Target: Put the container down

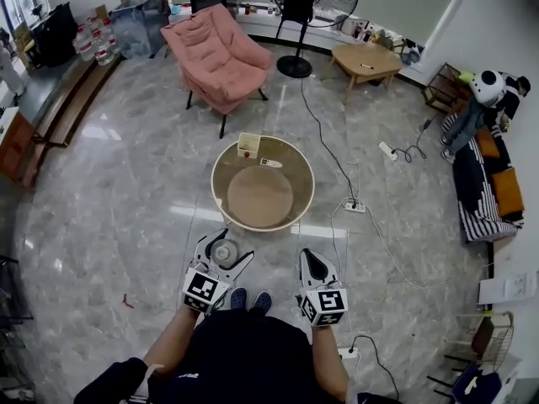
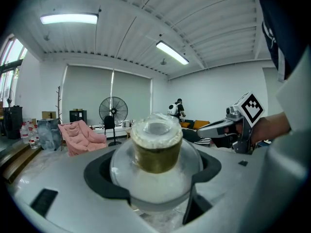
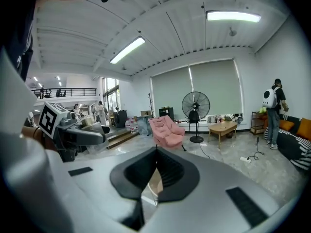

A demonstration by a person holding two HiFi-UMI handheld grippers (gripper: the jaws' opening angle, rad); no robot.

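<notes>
Left gripper [image 1: 222, 246] clamped on container [image 2: 155, 152], right gripper [image 1: 313, 262] closed, round table [image 1: 261, 199] on marble floor [image 1: 126, 192]

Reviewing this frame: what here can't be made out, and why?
- Container, bottom and contents: in the left gripper view, the jaws of the left gripper cover its lower part and its wall looks cloudy.
- Small box and flat item on the round table: too small in the head view to identify.
- The table in the right gripper view: only a sliver shows behind the shut right gripper.
</notes>
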